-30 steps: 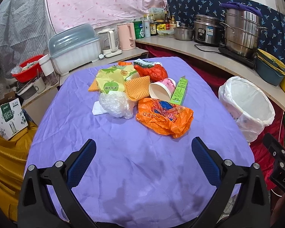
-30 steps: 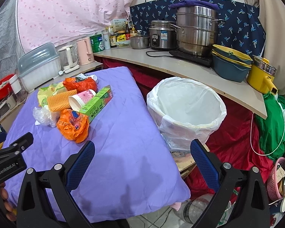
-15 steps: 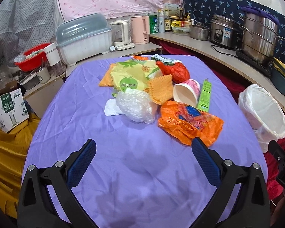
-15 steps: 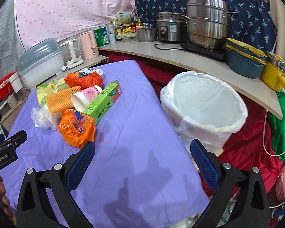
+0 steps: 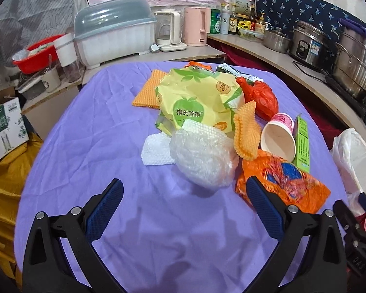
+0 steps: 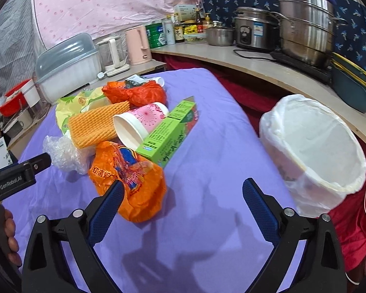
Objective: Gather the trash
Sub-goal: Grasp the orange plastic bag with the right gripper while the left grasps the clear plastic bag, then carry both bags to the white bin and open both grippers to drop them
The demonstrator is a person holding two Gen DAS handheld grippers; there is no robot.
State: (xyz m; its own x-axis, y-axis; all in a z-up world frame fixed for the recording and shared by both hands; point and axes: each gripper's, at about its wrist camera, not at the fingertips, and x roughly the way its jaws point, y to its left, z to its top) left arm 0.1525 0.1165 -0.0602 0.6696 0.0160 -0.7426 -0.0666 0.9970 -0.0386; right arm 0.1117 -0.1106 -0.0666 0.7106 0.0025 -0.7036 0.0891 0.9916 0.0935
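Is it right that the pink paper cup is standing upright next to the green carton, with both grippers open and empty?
Not quite. The pink paper cup lies on its side, mouth toward the camera, as the right wrist view shows. It is beside the green carton, and the left gripper and right gripper are open and empty.

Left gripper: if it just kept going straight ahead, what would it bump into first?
Most likely the clear bubble wrap wad, lying straight ahead of the open left gripper; depth is hard to judge.
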